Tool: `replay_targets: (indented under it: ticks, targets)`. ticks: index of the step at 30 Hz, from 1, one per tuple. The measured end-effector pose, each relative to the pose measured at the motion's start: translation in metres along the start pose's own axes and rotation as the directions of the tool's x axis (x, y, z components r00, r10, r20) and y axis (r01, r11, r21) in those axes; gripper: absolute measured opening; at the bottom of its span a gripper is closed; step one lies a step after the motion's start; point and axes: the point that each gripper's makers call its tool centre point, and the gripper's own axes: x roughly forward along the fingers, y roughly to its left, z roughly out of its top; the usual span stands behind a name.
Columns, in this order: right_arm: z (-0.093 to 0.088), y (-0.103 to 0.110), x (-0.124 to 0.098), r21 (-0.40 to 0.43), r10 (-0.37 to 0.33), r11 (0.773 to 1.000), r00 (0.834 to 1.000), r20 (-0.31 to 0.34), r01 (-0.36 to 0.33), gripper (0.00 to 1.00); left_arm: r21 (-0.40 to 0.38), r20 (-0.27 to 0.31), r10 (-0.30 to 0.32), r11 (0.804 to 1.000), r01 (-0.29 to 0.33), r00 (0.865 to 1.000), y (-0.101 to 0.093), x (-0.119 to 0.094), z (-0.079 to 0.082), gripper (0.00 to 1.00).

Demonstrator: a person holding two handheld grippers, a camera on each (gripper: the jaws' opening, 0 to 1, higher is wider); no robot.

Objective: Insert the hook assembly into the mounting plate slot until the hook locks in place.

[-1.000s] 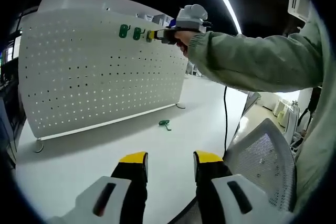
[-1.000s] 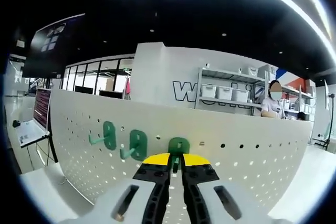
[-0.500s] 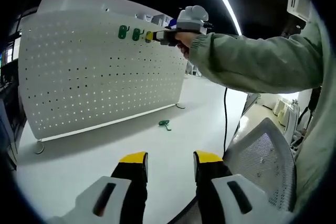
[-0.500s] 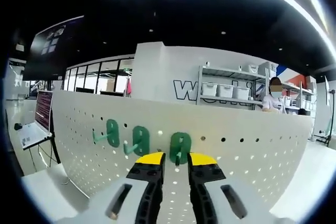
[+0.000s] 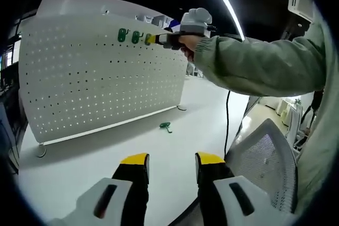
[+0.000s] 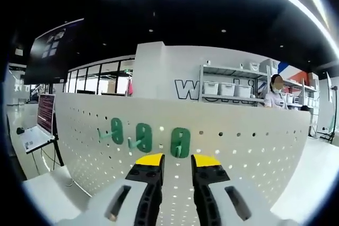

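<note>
Backing your right gripper (image 6: 177,163) off with jaws apart — third hook (image 6: 180,142) dead ahead in the pegboard (image 6: 254,146) may be unlatched — check before leaving.

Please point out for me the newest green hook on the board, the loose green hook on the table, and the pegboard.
Newest green hook (image 6: 180,142), right gripper view: its flat back plate.
Loose green hook (image 5: 166,126), left gripper view: its middle.
Pegboard (image 5: 95,88), left gripper view: its bare perforated face.

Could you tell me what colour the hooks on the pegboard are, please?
Green; the three hooks on the white pegboard show best in the right gripper view.
</note>
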Motion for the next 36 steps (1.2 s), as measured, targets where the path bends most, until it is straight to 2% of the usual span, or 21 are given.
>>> replay_targets:
  ticks: [17,26,36]
  targets:
    - [-0.027,-0.006,-0.026,0.023,-0.006,1.0,0.998,-0.06,0.007,0.24,0.01,0.013,0.01,1.0,-0.01,1.0,0.0,-0.005,0.003,0.36]
    - [-0.055,-0.007,-0.047,0.035,-0.002,0.999,0.993,-0.117,0.007,0.25,0.014,0.018,0.011,1.0,-0.011,1.0,-0.001,-0.007,0.004,0.36]
    - [-0.093,-0.002,-0.082,0.059,0.006,0.998,0.982,-0.188,0.005,0.25,0.02,0.023,0.01,1.0,-0.011,1.0,-0.005,-0.01,0.004,0.36]
